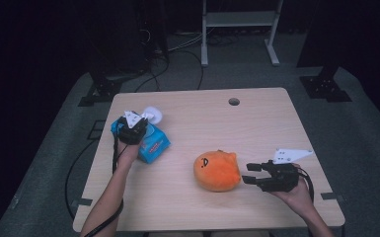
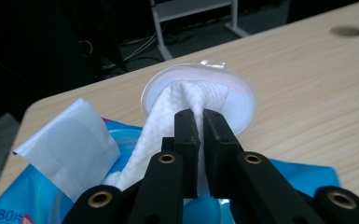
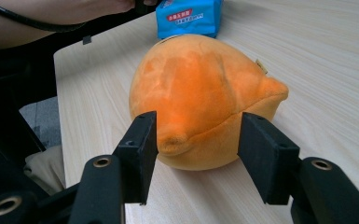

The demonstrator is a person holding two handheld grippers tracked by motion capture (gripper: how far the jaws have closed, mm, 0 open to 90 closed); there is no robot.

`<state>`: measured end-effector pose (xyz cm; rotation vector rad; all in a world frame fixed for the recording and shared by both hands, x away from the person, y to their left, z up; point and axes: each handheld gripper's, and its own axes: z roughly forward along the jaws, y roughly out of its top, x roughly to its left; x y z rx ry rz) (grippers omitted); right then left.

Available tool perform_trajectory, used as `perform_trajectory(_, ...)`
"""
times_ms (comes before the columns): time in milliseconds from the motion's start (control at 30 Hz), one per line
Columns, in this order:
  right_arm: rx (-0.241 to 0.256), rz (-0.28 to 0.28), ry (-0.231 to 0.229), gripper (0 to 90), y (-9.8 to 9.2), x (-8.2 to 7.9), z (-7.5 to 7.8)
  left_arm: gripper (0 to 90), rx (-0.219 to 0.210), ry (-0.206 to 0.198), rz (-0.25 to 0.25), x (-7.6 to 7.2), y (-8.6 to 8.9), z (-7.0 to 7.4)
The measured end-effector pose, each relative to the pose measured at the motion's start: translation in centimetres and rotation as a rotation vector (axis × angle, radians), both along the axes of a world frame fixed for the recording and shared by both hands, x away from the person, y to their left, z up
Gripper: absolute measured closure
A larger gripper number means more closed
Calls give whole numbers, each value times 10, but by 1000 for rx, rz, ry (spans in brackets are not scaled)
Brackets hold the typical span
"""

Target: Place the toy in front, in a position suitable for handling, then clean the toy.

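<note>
The left tool [image 2: 200,126], pinched shut on the white wipe [image 2: 177,109], sits directly above the blue pack [image 1: 150,140], while the right tool [image 3: 196,140] gapes empty just right of the orange plush [image 3: 200,98].

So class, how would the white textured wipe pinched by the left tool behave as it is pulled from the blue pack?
The white textured wet wipe looks floppy: it drapes and folds between the left tool's closed jaws. It is probably very light. The blue soft plastic wipe pack may lift or slide with it, since nothing else holds it down.
</note>
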<state>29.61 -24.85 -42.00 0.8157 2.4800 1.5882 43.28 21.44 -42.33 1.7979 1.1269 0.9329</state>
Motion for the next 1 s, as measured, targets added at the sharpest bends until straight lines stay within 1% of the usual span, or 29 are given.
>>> perform_trajectory(33, 4, -3, -1, 462, -1, 0, 0, 850, -44, 4, -7, -2, 4, 2)
perform_trajectory(67, 4, -3, -1, 462, -1, 0, 0, 851, -44, 4, -7, -2, 4, 2)
perform_trajectory(133, 6, -6, 1, 462, -2, 0, 0, 852, -100, 6, -19, -5, 8, 5)
perform_trajectory(167, 11, -11, 4, 462, -3, 1, 0, 853, -148, 5, -24, -7, 12, 8)
perform_trajectory(200, 11, -11, 4, 462, -3, 1, 0, 853, -148, 5, -24, -7, 12, 8)
perform_trajectory(233, 16, -13, 6, 462, -4, 2, 1, 853, -168, 3, -31, -9, 16, 11)
perform_trajectory(267, 20, -15, 3, 462, -4, 2, 1, 853, -166, 1, -35, -9, 17, 13)
perform_trajectory(300, 22, -15, 1, 462, -4, 3, 1, 853, -174, -1, -37, -9, 18, 14)
perform_trajectory(433, 17, -16, -2, 461, -3, 3, 1, 852, -180, -3, -40, -10, 22, 17)
perform_trajectory(533, 16, -17, 1, 459, -3, 3, 1, 852, -197, -3, -45, -11, 23, 18)
perform_trajectory(567, 14, -20, 4, 458, -3, 2, 0, 850, -212, -1, -51, -11, 24, 18)
perform_trajectory(667, 13, -22, 5, 457, -3, 2, 0, 851, -216, 1, -54, -12, 24, 18)
perform_trajectory(700, 9, -24, 6, 454, -3, 2, 0, 852, -221, -5, -60, -14, 24, 20)
perform_trajectory(767, 10, -24, 4, 454, -3, 2, 0, 852, -219, -11, -65, -15, 25, 22)
perform_trajectory(867, 16, -30, 1, 451, -3, 3, 1, 853, -233, -22, -70, -17, 27, 27)
perform_trajectory(900, 15, -31, 2, 449, -3, 4, 0, 856, -242, -27, -76, -19, 29, 31)
perform_trajectory(933, 13, -30, 2, 447, -2, 4, 0, 857, -242, -27, -76, -19, 29, 31)
perform_trajectory(1000, 11, -30, 4, 446, -2, 4, 0, 859, -260, -35, -77, -20, 31, 34)
